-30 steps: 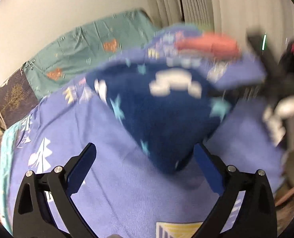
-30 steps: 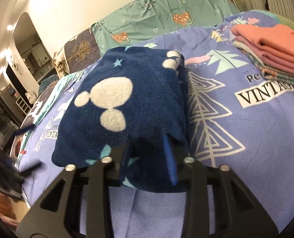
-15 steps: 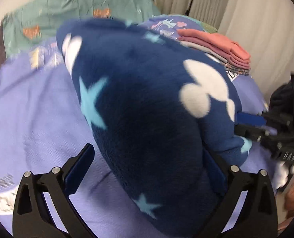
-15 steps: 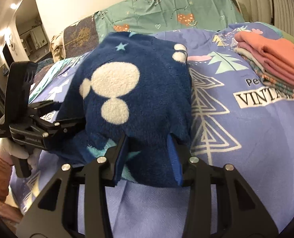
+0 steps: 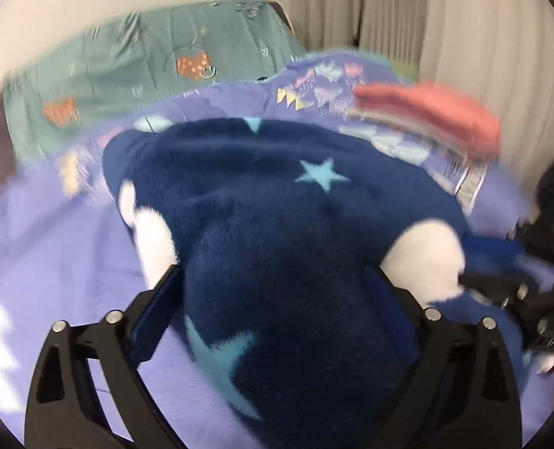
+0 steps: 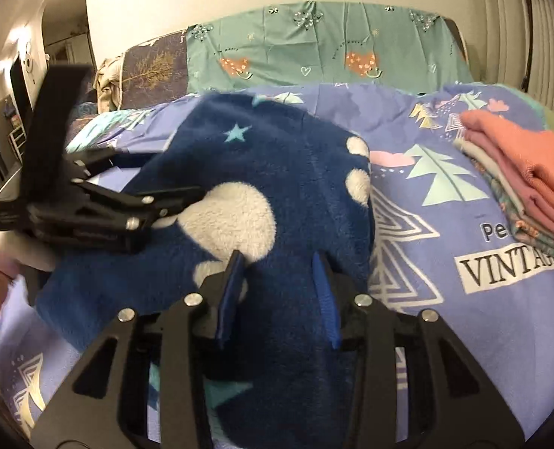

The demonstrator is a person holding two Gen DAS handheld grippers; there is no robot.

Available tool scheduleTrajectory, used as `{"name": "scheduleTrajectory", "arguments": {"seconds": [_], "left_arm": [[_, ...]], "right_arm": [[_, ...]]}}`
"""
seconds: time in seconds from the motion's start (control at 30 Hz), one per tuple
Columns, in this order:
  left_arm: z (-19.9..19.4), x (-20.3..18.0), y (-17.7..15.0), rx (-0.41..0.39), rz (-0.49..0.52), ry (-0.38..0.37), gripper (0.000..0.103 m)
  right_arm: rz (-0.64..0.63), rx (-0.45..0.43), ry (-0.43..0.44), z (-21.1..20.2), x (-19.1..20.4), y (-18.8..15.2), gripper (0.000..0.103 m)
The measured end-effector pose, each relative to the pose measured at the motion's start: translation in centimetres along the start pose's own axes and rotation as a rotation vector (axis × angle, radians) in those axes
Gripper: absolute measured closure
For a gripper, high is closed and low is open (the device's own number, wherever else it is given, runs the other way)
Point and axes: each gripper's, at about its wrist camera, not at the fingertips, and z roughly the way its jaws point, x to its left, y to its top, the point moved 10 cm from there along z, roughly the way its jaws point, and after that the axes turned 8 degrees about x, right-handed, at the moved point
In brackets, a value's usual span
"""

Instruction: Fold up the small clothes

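A navy fleece garment (image 6: 295, 172) with white blobs and pale blue stars lies bunched on the purple bedspread (image 6: 445, 224). My right gripper (image 6: 277, 284) is shut on a thick fold at its near edge, its blue pads pressed into the fleece. My left gripper (image 5: 273, 292) stands open and wide, with the garment (image 5: 277, 224) bulging between its fingers. In the right wrist view the left gripper (image 6: 187, 202) comes in from the left at the garment's left side, carried by a white-gloved hand (image 6: 0, 243). The right gripper (image 5: 493, 265) shows blurred at the right of the left wrist view.
A stack of folded pink and salmon clothes (image 6: 520, 172) sits on the bedspread to the right, also the stack (image 5: 426, 116) in the left wrist view. A teal patterned cover (image 6: 314, 48) rises behind. Curtains hang at the far right.
The left gripper has swung in from the left and down onto the garment, which now fills the gap between its jaws. The right gripper kept its grip and rolled slightly.
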Motion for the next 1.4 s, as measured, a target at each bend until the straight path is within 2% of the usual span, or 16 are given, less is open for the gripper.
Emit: {"name": "scheduleTrajectory", "arguments": {"seconds": [0.27,0.37,0.4,0.43,0.57,0.6,0.67,0.7,0.83,1.0,1.1,1.23,1.3,1.33,1.37,1.4], "left_arm": [[-1.3,-0.5,0.0,-0.001,0.041,0.021,0.012],[-4.2,-0.6,2.3,-0.055,0.060,0.005,0.035],[-4.7,-0.4,3.2,-0.076,0.067,0.006,0.052],[-5.3,-0.1,4.6,-0.100,0.067,0.006,0.058],[-3.6,1.7,8.0,-0.090,0.069,0.022,0.058],[-1.4,2.5,8.1,-0.037,0.073,0.043,0.056],[3.8,3.8,6.4,0.098,0.105,0.095,0.051],[5.5,4.0,5.7,0.087,0.129,0.103,0.051],[5.2,3.3,5.9,0.041,0.132,0.125,0.051],[3.4,3.4,6.6,0.008,0.111,0.058,0.048],[0.7,3.8,7.8,-0.053,0.099,0.057,0.035],[-0.9,5.6,9.9,-0.118,0.091,0.118,0.022],[1.9,6.8,9.4,-0.039,0.076,0.125,0.020],[4.8,7.8,8.0,0.048,0.099,0.173,0.006],[7.3,8.6,6.8,0.084,0.084,0.165,0.002],[8.5,9.1,6.3,0.087,-0.013,0.074,0.001]], "right_arm": [[-0.011,0.038,0.012,0.5,-0.1,0.5,0.064],[0.029,0.057,0.074,-1.6,-0.1,1.8,0.064],[0.046,0.034,0.088,-2.5,-0.2,2.5,0.064],[0.059,-0.002,0.101,-3.3,-0.3,3.7,0.064],[0.038,-0.089,0.117,-4.2,0.3,8.4,0.064],[0.028,-0.070,0.123,-3.2,0.8,8.7,0.064],[-0.001,0.082,0.100,1.5,1.1,7.0,0.063],[-0.036,0.153,0.081,4.2,1.1,5.4,0.063],[0.014,0.145,0.149,5.2,-0.1,4.4,0.064],[-0.056,0.185,0.110,4.9,0.7,5.2,0.063],[-0.092,0.177,0.044,2.6,1.2,7.0,0.061],[-0.149,0.053,0.014,0.8,1.9,11.7,0.050],[-0.130,0.068,0.026,2.8,1.6,12.9,0.049],[-0.129,0.145,-0.014,5.8,0.8,12.1,0.049],[-0.139,0.228,-0.061,8.6,-0.2,11.0,0.048],[-0.146,0.281,-0.040,11.2,-0.5,9.5,0.047]]}}
